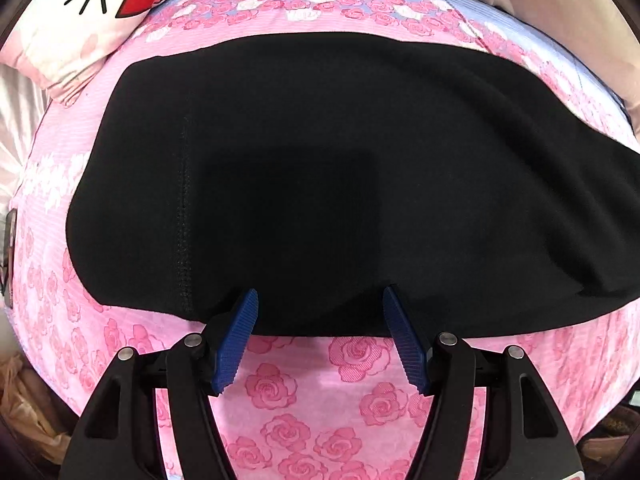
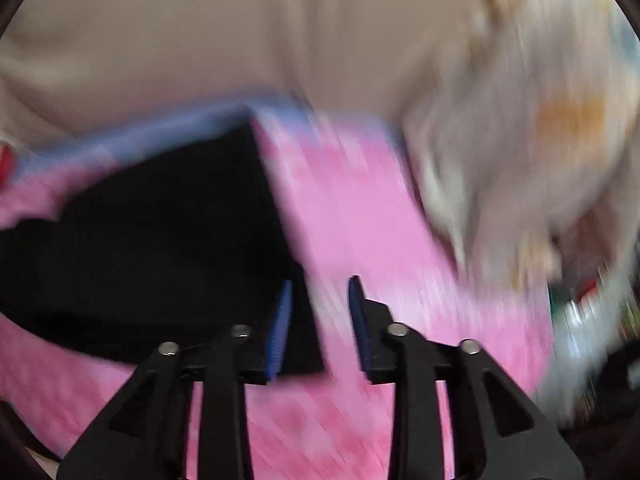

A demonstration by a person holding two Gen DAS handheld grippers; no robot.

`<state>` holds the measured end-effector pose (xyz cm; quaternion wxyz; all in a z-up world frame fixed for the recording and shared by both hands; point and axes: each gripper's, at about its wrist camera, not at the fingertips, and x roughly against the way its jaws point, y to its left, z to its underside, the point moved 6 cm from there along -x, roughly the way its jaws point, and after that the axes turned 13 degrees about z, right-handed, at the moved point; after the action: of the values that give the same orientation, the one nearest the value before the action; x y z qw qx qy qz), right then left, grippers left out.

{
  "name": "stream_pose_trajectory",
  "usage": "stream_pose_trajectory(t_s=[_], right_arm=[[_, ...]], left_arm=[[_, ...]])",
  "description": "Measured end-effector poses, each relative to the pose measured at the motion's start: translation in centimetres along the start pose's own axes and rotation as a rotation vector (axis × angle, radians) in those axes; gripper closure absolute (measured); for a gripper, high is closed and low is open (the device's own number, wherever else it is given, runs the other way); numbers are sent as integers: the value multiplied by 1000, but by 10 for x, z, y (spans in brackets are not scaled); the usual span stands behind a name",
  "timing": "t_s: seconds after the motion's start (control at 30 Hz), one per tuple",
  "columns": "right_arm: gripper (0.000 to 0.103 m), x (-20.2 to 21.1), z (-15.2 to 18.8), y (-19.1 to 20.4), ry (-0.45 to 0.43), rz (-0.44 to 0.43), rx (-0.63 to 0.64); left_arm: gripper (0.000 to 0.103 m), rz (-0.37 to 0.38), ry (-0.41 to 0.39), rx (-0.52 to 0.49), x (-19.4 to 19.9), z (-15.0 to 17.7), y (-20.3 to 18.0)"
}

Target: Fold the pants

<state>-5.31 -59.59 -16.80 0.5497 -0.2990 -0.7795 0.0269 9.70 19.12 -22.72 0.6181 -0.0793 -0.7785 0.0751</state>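
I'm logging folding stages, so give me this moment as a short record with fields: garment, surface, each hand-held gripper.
garment: black pants, lying folded and flat
surface: pink rose-print bedsheet
left hand-held gripper: open, over the pants' near edge, gripping nothing
right hand-held gripper: open, at a pants corner, view blurred
other: cartoon pillow at far left

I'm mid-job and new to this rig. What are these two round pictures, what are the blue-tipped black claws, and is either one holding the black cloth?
Each picture comes from a fisheye camera on a hand-held two-finger gripper, looking along its fingers. The left gripper stands open over the near edge of the black fabric pants, which lie flat on the pink rose-patterned bedsheet. The right view is blurred; the right gripper has a gap between its pads beside the pants' corner, gripping nothing.
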Motion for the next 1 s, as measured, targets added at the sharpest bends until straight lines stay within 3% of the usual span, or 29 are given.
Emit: stream_pose_trajectory(t_s=[0.03, 0.07, 0.13, 0.2, 0.33, 0.4, 0.47, 0.57, 0.7, 0.8, 0.87, 0.93, 1.0], right_arm=[[69, -21, 17, -9, 80, 47, -31], [69, -26, 31, -17, 96, 62, -95], [68, -7, 39, -16, 33, 9, -207], [67, 23, 40, 11, -26, -92, -257], [63, 53, 37, 97, -22, -298, -155], [63, 55, 35, 133, -21, -312, -96], [63, 48, 35, 155, 37, -313, -108], [62, 56, 33, 171, 55, -368, -158], [62, 75, 38, 214, 55, -386, -82], [62, 88, 40, 246, 62, -401, -28], [61, 98, 40, 262, 49, -410, 3], [61, 105, 41, 272, 40, -409, 26], [61, 111, 41, 272, 38, -397, 29]], left_arm=[[40, -9, 3, -2, 0, 0, 0], [40, -19, 10, -6, -4, -2, -2], [40, -30, 21, -15, -4, -6, -3], [40, -14, 13, 7, 0, -5, 0], [40, 33, -25, 64, 17, 4, 13], [39, 40, -43, 103, 25, 11, 25], [39, 29, -66, 162, 33, 16, 43], [39, 125, -136, 321, 43, 18, 77], [39, 276, -158, 497, 31, 19, 107], [43, 301, -267, 500, 42, 4, 114], [75, 269, -274, 460, 46, -12, 119], [89, 269, -219, 432, 38, -31, 129], [91, 253, -211, 394, 42, -42, 132]])
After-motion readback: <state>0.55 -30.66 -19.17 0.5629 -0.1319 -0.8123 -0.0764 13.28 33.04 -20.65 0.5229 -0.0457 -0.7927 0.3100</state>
